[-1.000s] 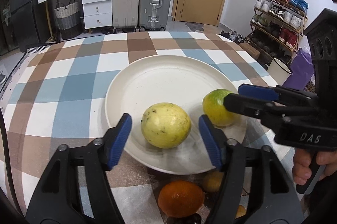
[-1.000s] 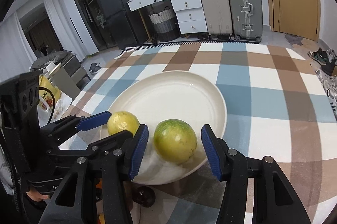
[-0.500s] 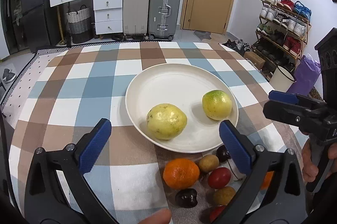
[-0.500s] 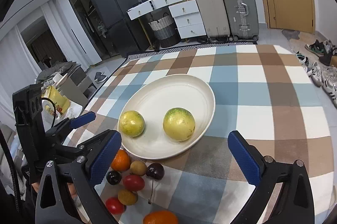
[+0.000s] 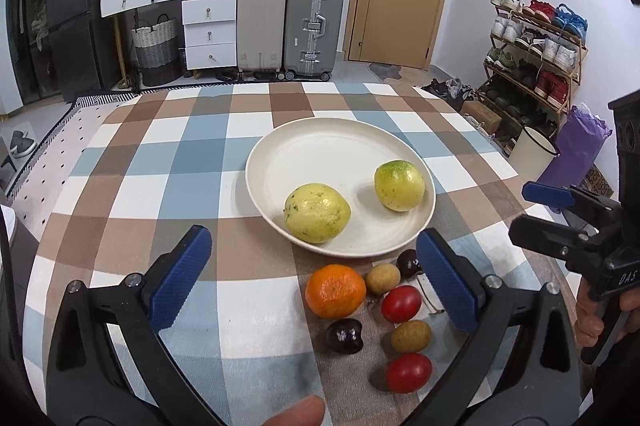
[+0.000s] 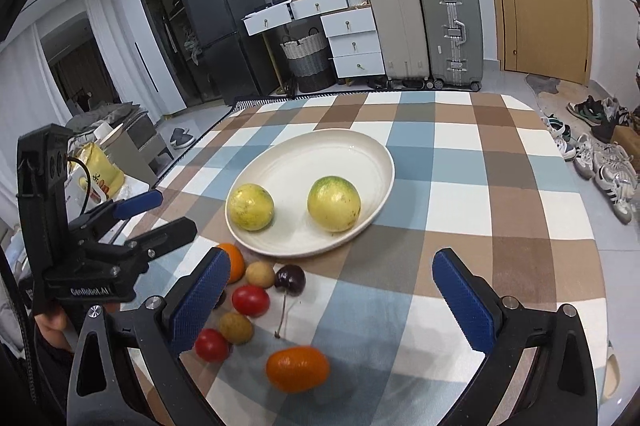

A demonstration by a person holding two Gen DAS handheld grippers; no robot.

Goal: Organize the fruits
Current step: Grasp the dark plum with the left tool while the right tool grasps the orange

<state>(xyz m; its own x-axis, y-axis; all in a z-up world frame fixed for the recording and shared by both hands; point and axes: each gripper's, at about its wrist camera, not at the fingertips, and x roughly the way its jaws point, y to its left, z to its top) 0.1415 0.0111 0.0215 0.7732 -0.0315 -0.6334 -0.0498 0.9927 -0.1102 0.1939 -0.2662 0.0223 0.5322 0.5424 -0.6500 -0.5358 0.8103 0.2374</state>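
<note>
Fruits: two yellow-green ones (image 5: 317,213) (image 5: 399,185) sit apart on white plate (image 5: 320,145), checked cloth (image 5: 160,161). Loose pile just beside plate's near rim: orange (image 5: 335,290), cherries (image 5: 343,335), red tomatoes (image 5: 401,303), small tan fruits (image 5: 411,336). Left gripper (image 5: 316,282) jaws wide apart, empty, above pile. Right gripper (image 6: 336,300) also wide apart, empty.

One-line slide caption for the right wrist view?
Open right tool above small fruits beside plate holding two yellow-green fruits.
</note>
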